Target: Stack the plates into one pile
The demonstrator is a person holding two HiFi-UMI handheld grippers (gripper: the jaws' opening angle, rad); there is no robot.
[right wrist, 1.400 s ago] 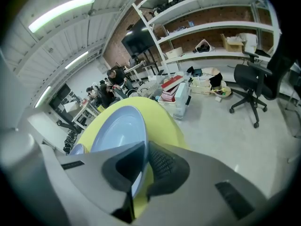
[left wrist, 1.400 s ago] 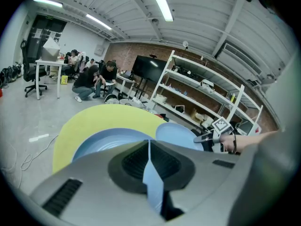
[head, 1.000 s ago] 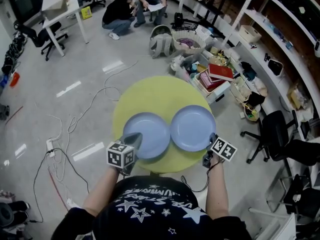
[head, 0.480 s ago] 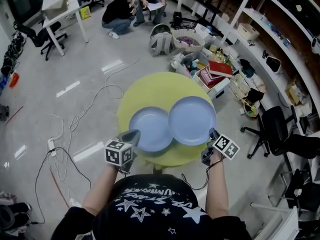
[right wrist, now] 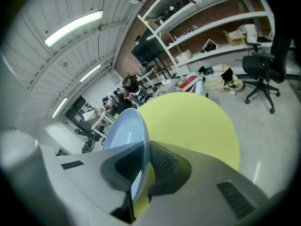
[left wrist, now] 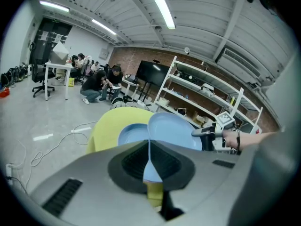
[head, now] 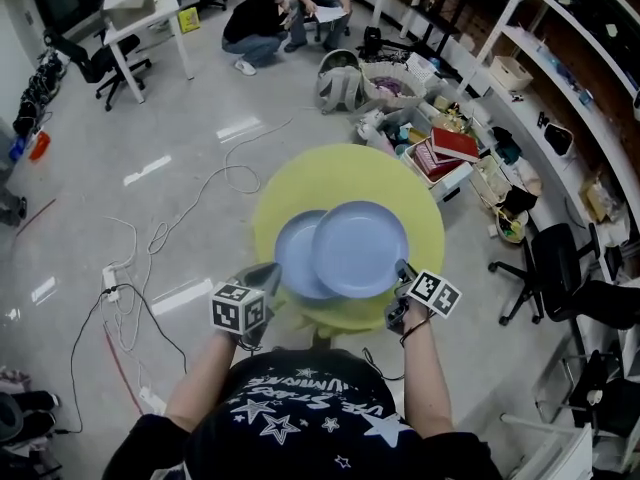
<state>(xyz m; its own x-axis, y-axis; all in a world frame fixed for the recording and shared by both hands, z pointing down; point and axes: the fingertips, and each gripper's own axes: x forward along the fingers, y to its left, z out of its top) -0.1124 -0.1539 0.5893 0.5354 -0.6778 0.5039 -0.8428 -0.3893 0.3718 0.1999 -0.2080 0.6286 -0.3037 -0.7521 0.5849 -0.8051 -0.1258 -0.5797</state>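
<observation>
The head view looks steeply down onto the yellow desk (head: 345,173); each gripper view sits low, close behind its own fingers (left wrist: 129,163), facing across it; all share the upper blue plate (head: 360,248); head and left gripper views also share the lower blue plate (head: 292,258).

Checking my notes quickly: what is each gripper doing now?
Left gripper: jaws shut on the lower plate, at its rim.
Right gripper: jaws shut on the upper plate, at its rim.

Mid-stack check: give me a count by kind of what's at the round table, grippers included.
Blue plates: 2 (left plate, right plate)
Yellow table: 1
Grippers: 2 (left gripper, right gripper), each shut on a plate rim
Total: 5
</observation>
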